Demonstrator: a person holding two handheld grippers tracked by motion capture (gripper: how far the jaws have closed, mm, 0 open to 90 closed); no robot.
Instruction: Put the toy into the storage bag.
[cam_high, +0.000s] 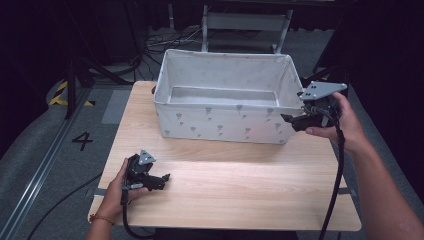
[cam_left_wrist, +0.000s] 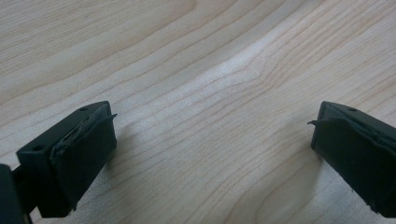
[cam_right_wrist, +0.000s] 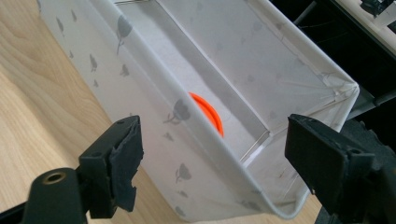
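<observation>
Up close, soft printed fabric box (cam_right_wrist: 154, 116), orange curved disc (cam_right_wrist: 208, 112) inside, right tongs (cam_right_wrist: 212, 158) wide, left tongs (cam_left_wrist: 212, 140) wide over woodgrain.

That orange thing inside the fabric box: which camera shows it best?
The right gripper view. It looks over the rim of the fabric box and catches the curved edge of the orange thing lying inside, behind the near wall. In the high view that wall hides it; what it is cannot be told. The left gripper view faces bare table.

Orange disc (cam_right_wrist: 208, 113) in fabric bin (cam_right_wrist: 154, 116): mostly hidden behind near wall, only a curved edge visible. Bin's near end cut off by picture edge in right gripper view.
</observation>
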